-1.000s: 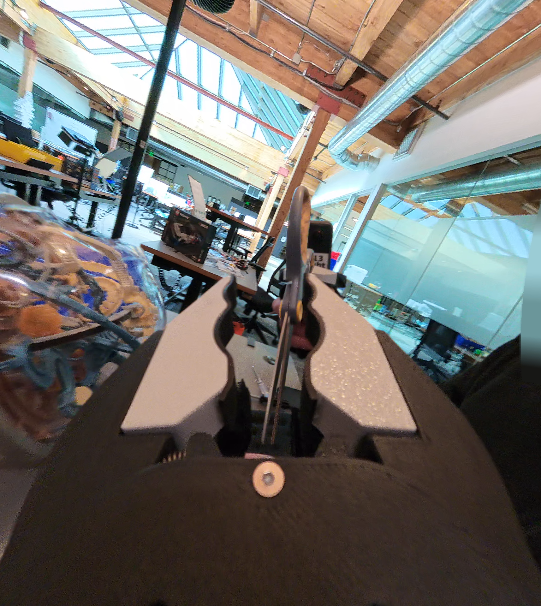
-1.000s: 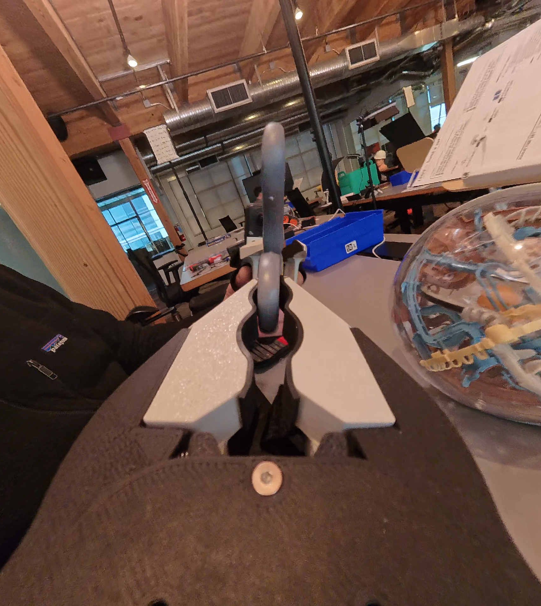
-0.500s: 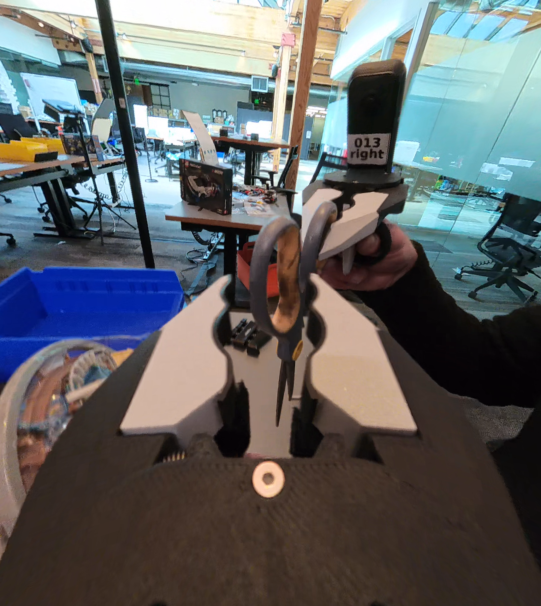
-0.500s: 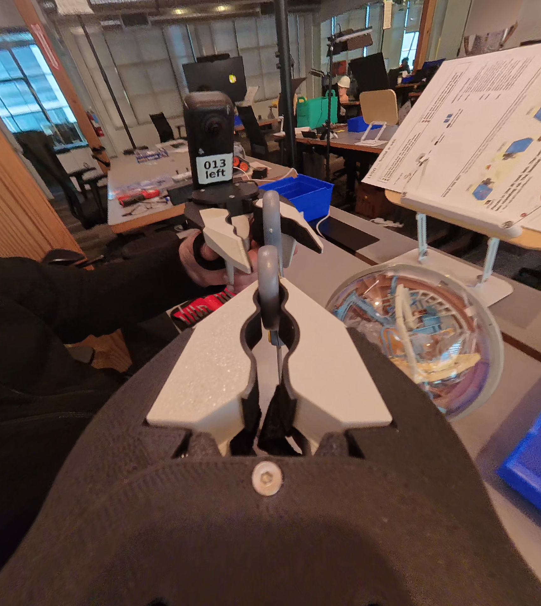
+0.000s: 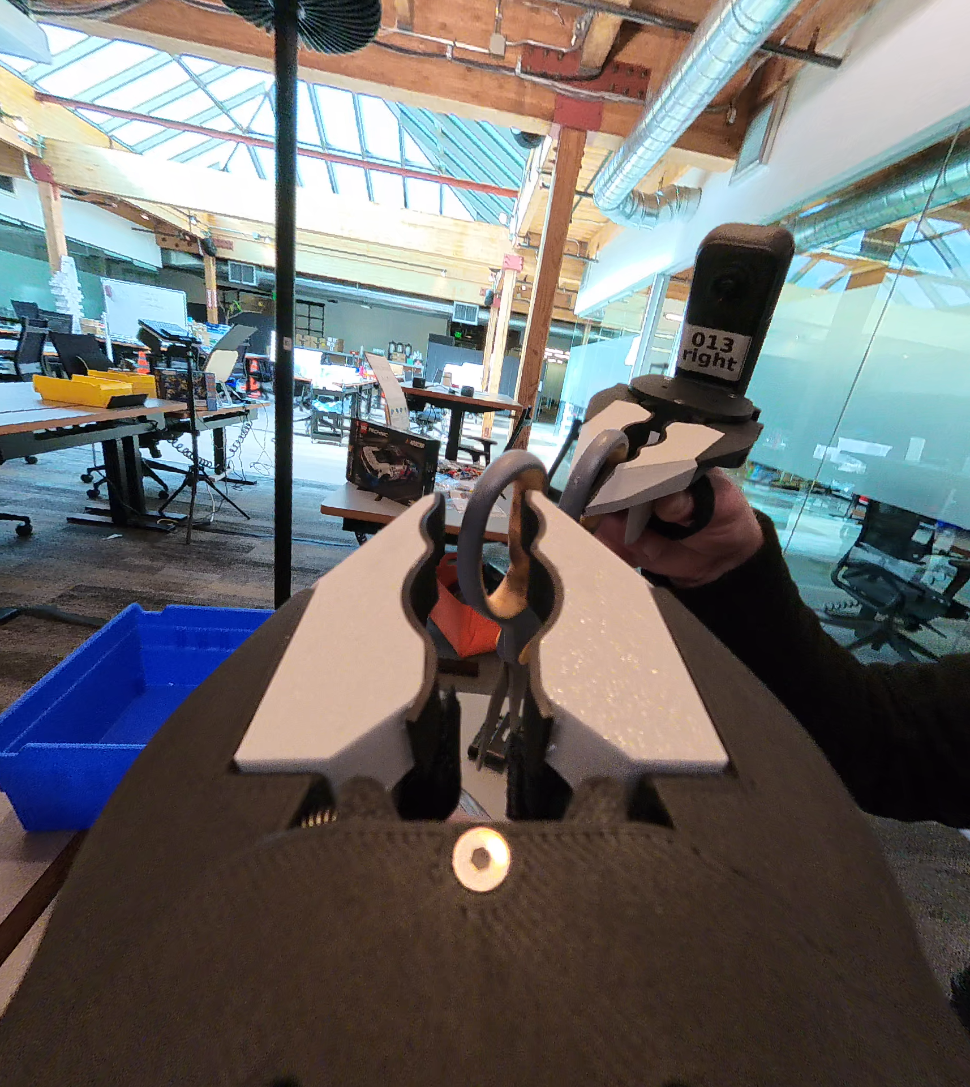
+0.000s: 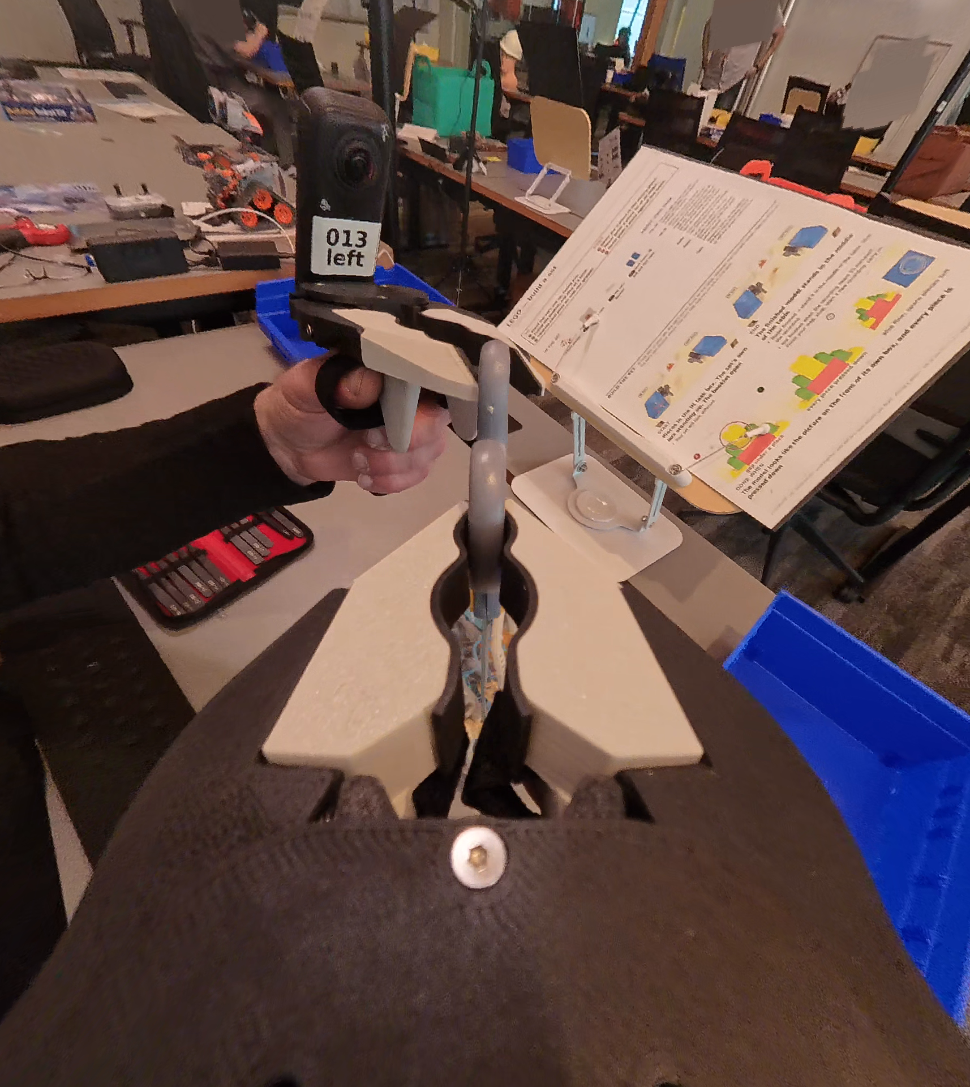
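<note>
Both grippers are up in the air, sharing 1 pair of grey-handled scissors [image 5: 500, 564], handles up and blades pointing down. The left gripper [image 5: 485, 517] has its 2 grey fingers set apart, and 1 handle loop sits in the gap between them, lying against the right-hand finger [image 5: 588, 635]. Whether the left-hand finger touches the loop, I cannot tell. The blades hang down between the finger bases.

Over in the right wrist view, the right gripper [image 6: 485, 517] has its fingers drawn in tight around the other handle loop [image 6: 487, 500], pinched at the tips. The thin blade edge runs down through the slot, and something colourful shows through the gap below, too hidden to name.

Each gripper shows up in the other's view, held by a hand [image 6: 341, 435] in a dark sleeve, with a black camera on top.

Around them: a blue bin [image 5: 88, 717] sits low on the left in the left wrist view. In the right wrist view a blue bin [image 6: 906, 782] stands at the right, and a tilted board with an illustrated instruction sheet [image 6: 765, 329] stands on a white stand behind the scissors. A red and black tool case [image 6: 218, 564] lies open on the grey table [image 6: 194, 364] below the hand.
</note>
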### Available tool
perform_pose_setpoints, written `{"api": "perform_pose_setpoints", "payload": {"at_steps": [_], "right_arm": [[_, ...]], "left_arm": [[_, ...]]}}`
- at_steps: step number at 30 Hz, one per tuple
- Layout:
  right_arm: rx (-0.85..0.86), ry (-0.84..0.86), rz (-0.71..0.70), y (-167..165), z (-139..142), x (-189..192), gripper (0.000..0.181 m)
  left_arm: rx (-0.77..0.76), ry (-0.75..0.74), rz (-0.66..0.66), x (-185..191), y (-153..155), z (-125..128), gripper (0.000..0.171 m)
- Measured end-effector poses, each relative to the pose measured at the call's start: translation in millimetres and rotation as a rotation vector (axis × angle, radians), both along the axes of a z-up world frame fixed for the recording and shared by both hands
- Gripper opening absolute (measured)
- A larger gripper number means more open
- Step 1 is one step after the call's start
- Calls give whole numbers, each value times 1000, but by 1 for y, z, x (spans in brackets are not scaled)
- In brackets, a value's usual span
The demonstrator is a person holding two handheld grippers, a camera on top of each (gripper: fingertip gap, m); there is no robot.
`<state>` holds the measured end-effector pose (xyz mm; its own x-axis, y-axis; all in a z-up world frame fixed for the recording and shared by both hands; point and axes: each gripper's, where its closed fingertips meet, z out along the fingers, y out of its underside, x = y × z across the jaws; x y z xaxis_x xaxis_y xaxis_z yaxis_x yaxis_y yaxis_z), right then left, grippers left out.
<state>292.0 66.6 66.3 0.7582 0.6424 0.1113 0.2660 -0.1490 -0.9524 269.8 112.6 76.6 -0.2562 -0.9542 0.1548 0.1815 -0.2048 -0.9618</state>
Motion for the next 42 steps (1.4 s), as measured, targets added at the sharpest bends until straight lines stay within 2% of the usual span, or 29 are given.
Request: {"api": "perform_pose_setpoints", "payload": {"at_steps": [2, 6, 10, 15, 19, 22, 30, 42], "right_arm": [[-17, -1, 6, 11, 0, 1, 0], [-28, -20, 19, 24, 4, -2, 0], [-56, -21, 20, 36, 3, -2, 0], [-124, -34, -6, 52, -9, 4, 0], [-147, -36, -3, 62, -9, 4, 0], [-149, -54, -2, 68, -9, 0, 0], [-239, -88, -3, 81, -23, 3, 0], [-349, -121, -5, 79, -50, 12, 0]], "left_arm": [[-30, -31, -10, 0, 9, 2, 12], [-35, -85, 21, -3, 22, 7, 10], [-78, -77, 31, -1, 37, 4, 9], [-174, -56, 4, 5, 55, -16, 9], [-242, -89, -4, 3, 67, -20, 9], [-237, -112, 20, -1, 74, -19, 8], [-304, -51, -7, 8, 80, -35, 9], [-404, 51, -34, 19, 75, -64, 9]]}}
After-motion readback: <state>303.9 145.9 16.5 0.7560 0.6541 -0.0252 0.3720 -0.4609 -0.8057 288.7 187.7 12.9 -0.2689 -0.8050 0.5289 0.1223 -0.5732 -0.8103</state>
